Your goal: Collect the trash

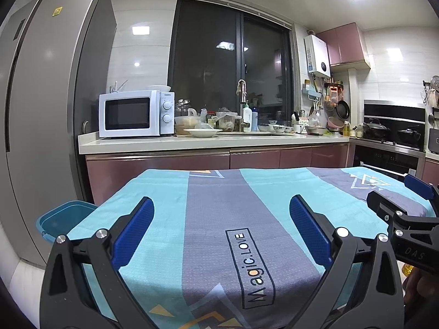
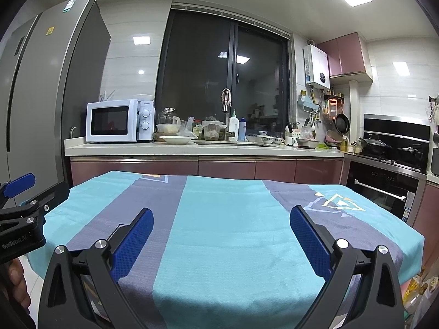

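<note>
Oddly, no trash shows on the cloth-covered counter [image 1: 219, 205]; its turquoise and grey striped cloth lies bare in both wrist views, so the thing to be collected is out of sight, or the clearing is already finished. The left gripper [image 1: 221, 229] hovers over the near edge with its blue pads spread wide and nothing between them. The right gripper [image 2: 221, 240] hangs alongside in the same way, spread and empty.

The risk I see is the cloth itself: a gripper dragged low across it could catch the fabric and bunch it or pull it toward the edge. The two grippers sit close together, each showing at the side of the other's view, so a careless swing could knock them together.

A blue bin [image 1: 64, 216] stands on the floor just beside the counter's left corner, likely where trash belongs. Beyond is a night-time kitchen: a tall grey fridge [image 1: 41, 109], a white microwave [image 1: 135, 113], a crowded worktop under a dark window [image 1: 230, 63], and a stove [image 2: 392, 150] with pots at the right.
</note>
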Available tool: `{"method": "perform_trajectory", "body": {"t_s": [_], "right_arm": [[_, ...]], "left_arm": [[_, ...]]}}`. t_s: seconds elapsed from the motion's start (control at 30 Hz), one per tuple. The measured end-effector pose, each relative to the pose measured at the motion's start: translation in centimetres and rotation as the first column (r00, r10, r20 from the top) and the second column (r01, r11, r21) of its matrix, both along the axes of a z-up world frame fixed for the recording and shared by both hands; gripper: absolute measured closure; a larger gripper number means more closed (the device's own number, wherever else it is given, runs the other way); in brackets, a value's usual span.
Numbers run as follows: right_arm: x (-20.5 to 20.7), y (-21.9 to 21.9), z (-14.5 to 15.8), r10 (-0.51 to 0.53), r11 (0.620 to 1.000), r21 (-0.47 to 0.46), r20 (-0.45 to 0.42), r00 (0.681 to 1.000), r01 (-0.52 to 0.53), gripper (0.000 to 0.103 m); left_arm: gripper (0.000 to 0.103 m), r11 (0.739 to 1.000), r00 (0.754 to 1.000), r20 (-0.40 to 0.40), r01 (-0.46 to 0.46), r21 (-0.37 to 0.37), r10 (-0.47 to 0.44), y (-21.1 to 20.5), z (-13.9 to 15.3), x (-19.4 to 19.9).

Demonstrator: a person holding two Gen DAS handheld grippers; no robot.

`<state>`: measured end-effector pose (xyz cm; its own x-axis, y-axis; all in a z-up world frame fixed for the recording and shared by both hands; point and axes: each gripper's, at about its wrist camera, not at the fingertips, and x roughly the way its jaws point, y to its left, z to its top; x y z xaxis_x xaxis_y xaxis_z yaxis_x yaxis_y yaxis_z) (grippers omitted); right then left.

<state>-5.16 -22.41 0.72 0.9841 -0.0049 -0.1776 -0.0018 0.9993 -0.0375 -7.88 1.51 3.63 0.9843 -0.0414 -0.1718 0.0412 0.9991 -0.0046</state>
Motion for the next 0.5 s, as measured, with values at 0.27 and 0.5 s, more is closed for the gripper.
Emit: {"method": "perform_trajectory", "body": {"t_s": [0.27,0.5], "right_arm": [[-0.15,-0.11,-0.1,-0.002,1.0,0.001,0.0,1.0,0.002,0.007],[-0.25,-0.22,-0.04,-0.003,1.0,0.0,0.001,1.0,0.003,0.007]], "left_arm": [[0.006,1.0,1.0,-0.004,0.003,0.003,-0.003,0.05,0.16,0.08],[0.006,1.0,1.0,0.0,0.004,0.001,-0.004,0.34,0.21,0.14]]}}
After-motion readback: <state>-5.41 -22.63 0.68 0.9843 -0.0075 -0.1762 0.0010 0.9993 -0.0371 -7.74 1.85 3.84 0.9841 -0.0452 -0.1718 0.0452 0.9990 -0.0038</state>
